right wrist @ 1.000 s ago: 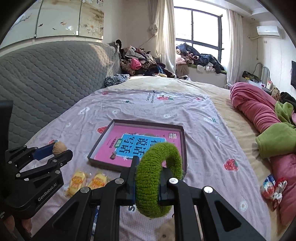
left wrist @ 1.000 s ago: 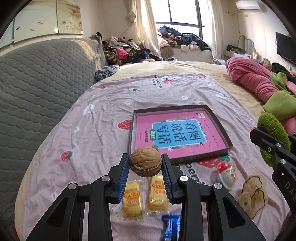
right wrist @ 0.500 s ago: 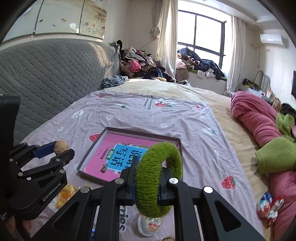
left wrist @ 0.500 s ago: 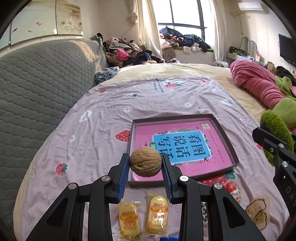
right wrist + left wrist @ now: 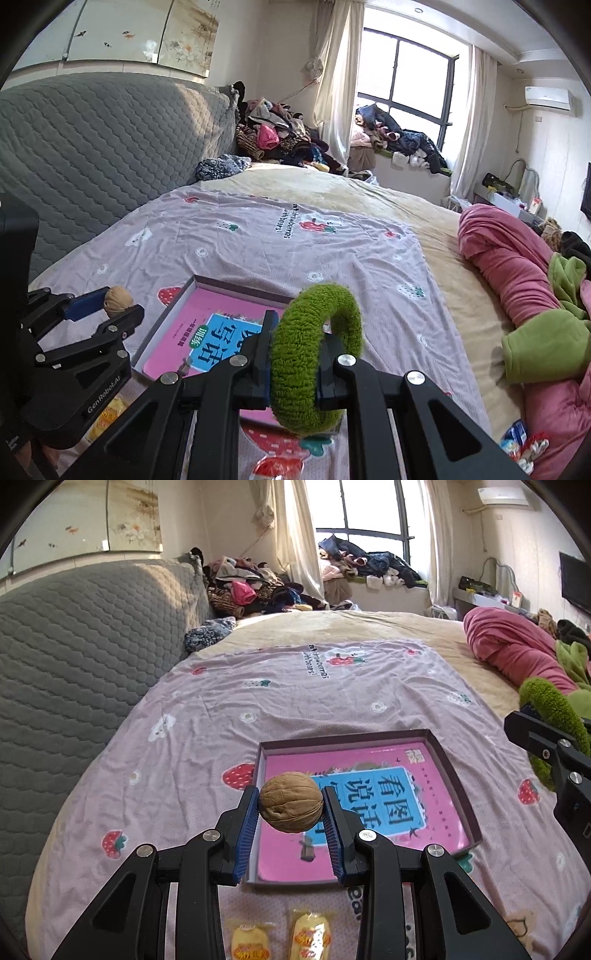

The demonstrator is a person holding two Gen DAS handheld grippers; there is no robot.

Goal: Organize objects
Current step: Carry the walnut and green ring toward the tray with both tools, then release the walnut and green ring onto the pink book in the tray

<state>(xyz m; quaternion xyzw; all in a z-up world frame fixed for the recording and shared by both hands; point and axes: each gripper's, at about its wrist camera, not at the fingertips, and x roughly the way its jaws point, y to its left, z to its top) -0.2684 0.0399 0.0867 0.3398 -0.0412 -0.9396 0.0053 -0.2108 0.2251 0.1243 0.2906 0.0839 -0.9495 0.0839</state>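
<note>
My left gripper is shut on a brown walnut and holds it above the near left corner of a shallow box tray with a pink and blue printed bottom. The walnut also shows in the right wrist view. My right gripper is shut on a fuzzy green ring, held above the tray's near right part. The ring also shows at the right edge of the left wrist view.
Two yellow snack packets lie on the lilac strawberry sheet in front of the tray. A red and white snack lies below the right gripper. A grey padded headboard is at left, pink and green bedding at right.
Both grippers have moved forward and up over the bed toward the tray, each still holding its object. The snack packets have slid toward the bottom of the views.
</note>
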